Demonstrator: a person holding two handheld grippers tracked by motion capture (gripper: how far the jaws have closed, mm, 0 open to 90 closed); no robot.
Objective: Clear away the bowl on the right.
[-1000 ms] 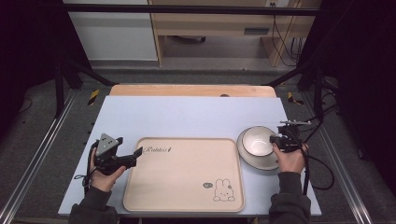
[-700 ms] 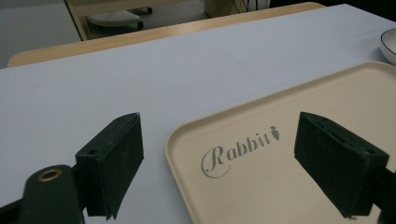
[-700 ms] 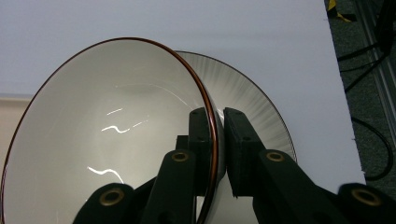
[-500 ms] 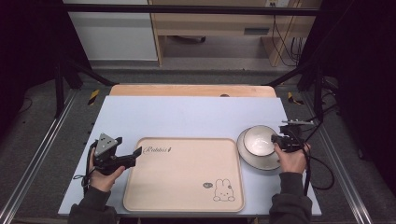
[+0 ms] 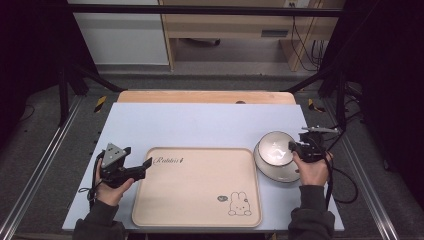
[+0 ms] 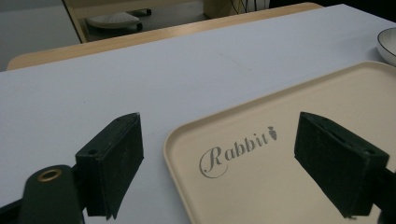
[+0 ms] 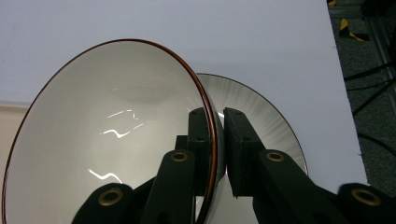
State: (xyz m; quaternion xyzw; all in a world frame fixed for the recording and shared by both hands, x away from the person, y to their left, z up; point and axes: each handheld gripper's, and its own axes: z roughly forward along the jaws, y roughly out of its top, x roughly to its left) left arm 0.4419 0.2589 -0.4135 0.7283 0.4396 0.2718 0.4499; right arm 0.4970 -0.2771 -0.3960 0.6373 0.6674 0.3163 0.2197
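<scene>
Table (image 5: 200, 125): pale blue-grey top w/ bare wood strip (image 5: 205, 96) along far edge. On it: beige tray (image 5: 197, 190), near-centre, "Rabbit" script + bunny print, its top bare. Plate (image 5: 272, 172) lies just right of tray, on the tabletop. Rest of top bare.

The bowl (image 7: 107, 140) runs past the right gripper view's bottom edge

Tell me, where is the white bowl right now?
In the high view the bowl sits right of the beige tray, tilted above a plate, its rim pinched by the right gripper.
</scene>
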